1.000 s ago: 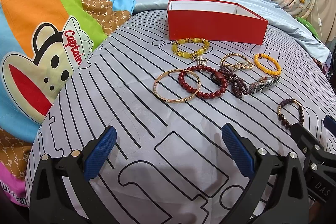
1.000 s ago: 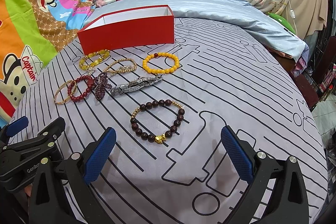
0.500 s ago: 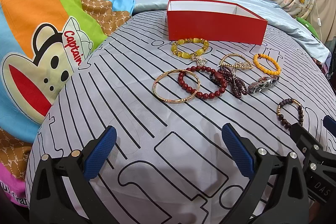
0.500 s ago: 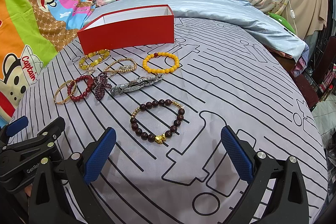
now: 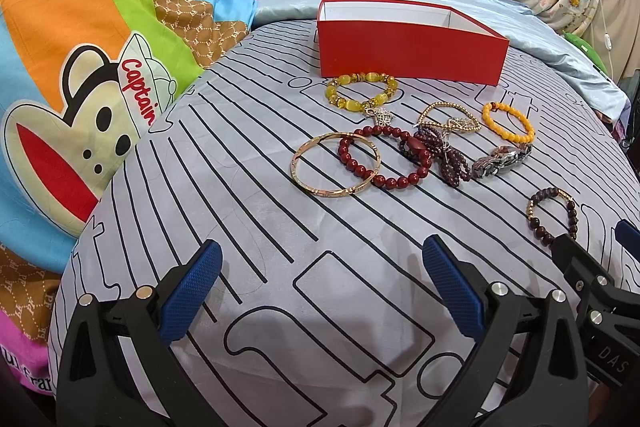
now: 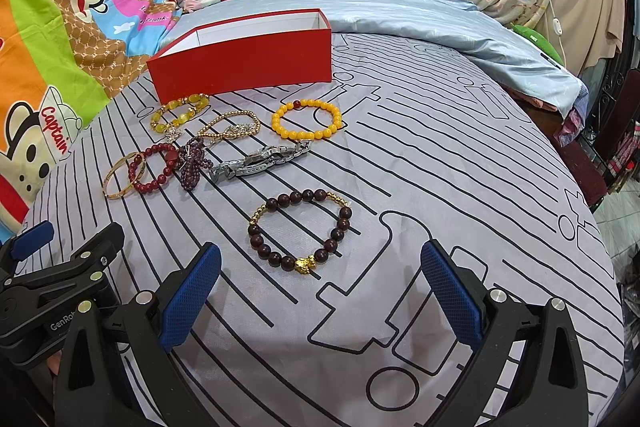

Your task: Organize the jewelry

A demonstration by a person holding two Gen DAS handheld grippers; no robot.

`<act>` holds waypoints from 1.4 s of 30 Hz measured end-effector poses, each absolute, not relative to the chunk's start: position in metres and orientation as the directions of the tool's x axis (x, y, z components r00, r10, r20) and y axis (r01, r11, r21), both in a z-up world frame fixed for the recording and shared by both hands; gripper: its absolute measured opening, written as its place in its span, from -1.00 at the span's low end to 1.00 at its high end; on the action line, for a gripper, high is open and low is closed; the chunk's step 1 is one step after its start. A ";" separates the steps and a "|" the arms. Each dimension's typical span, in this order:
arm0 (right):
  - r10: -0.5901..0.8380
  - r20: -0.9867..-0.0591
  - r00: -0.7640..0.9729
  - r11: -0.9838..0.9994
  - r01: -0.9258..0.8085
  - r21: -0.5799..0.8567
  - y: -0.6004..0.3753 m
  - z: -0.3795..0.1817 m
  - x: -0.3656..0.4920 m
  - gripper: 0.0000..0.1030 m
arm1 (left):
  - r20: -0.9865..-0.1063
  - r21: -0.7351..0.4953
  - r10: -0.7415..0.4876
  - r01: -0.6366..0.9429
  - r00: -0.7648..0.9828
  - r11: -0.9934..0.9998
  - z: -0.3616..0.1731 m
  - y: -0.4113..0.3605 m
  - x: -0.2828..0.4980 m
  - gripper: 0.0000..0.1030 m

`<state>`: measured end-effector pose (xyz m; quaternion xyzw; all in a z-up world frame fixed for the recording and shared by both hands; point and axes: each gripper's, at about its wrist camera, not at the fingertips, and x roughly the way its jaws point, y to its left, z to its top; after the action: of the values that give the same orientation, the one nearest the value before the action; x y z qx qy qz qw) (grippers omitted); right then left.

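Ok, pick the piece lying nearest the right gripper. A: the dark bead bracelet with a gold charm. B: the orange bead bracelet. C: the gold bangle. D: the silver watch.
A: the dark bead bracelet lies alone just ahead of the open right gripper, apart from the other pieces.

Your colours: red, gold and yellow on grey

You've a red box (image 6: 244, 63) (white inside), grey black-lined sheet (image 6: 420, 155), yellow bead bracelet (image 6: 306, 119), dark maroon bracelet (image 6: 300, 231) with gold charm, blue-padded gripper fingers (image 6: 188, 299).

Bracelets (image 5: 356, 163) clustered before the red box (image 5: 408, 53) — left gripper (image 5: 320, 287) gaping
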<state>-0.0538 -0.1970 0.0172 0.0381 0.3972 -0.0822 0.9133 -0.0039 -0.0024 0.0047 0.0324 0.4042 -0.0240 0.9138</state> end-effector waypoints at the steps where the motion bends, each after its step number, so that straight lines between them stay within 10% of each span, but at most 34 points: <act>1: -0.119 -0.731 0.671 0.984 0.180 0.005 -0.197 0.017 -0.054 0.90 | -0.740 0.040 -0.017 0.070 0.672 0.997 0.005 -0.003 -0.004 0.89; 33: -0.080 -0.747 0.660 0.984 0.171 0.046 -0.201 0.014 -0.050 0.90 | -0.757 -0.097 -0.061 -0.019 0.651 0.995 0.012 0.047 0.039 0.89; 42: -0.067 -0.754 0.654 0.981 0.180 0.069 -0.204 0.013 -0.048 0.90 | -0.769 -0.064 -0.083 0.052 0.634 0.997 0.006 0.025 0.059 0.62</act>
<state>-0.0480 -0.2039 0.0130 0.0687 0.4105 -0.0680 0.9067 0.0586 0.0247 0.0057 -0.0177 0.4261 -0.0373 0.9037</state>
